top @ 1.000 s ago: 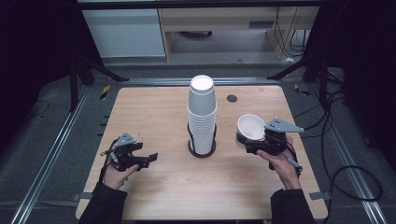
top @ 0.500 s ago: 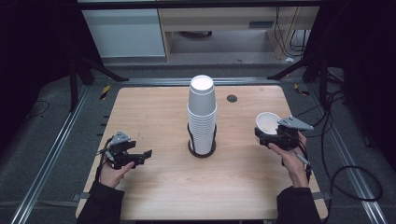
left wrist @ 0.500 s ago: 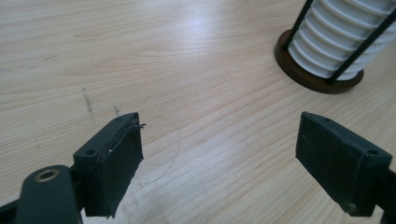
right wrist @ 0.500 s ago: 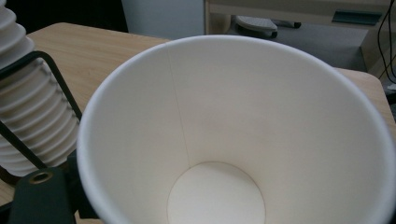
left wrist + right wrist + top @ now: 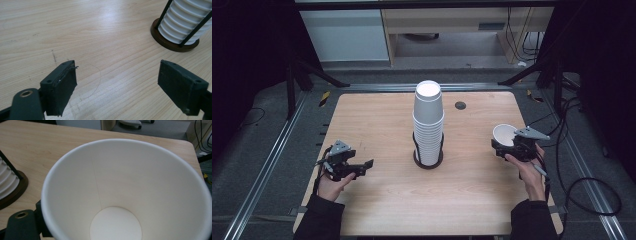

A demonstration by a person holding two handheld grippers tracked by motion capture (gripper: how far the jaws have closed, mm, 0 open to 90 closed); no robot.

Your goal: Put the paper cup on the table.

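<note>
A tall stack of white paper cups (image 5: 428,120) stands upside down in a dark wire holder (image 5: 428,159) at the table's middle; its ribbed lower part (image 5: 183,23) appears at the top right of the left gripper view. My right gripper (image 5: 508,148) is shut on a single white paper cup (image 5: 504,134), mouth up, over the table's right side. In the right gripper view I look straight into that empty cup (image 5: 130,192). My left gripper (image 5: 362,167) is open with nothing between its jaws, low over the wood (image 5: 105,37) at the left front.
The wooden table (image 5: 382,120) has a small dark round grommet (image 5: 460,105) at the back right. Metal rails run along both sides. Cables (image 5: 582,175) trail on the floor to the right, and a cabinet (image 5: 347,30) stands behind the table.
My right gripper has carried the cup away from the stack, rightward toward the table's right edge. My left gripper has drifted slightly left and stays open.
</note>
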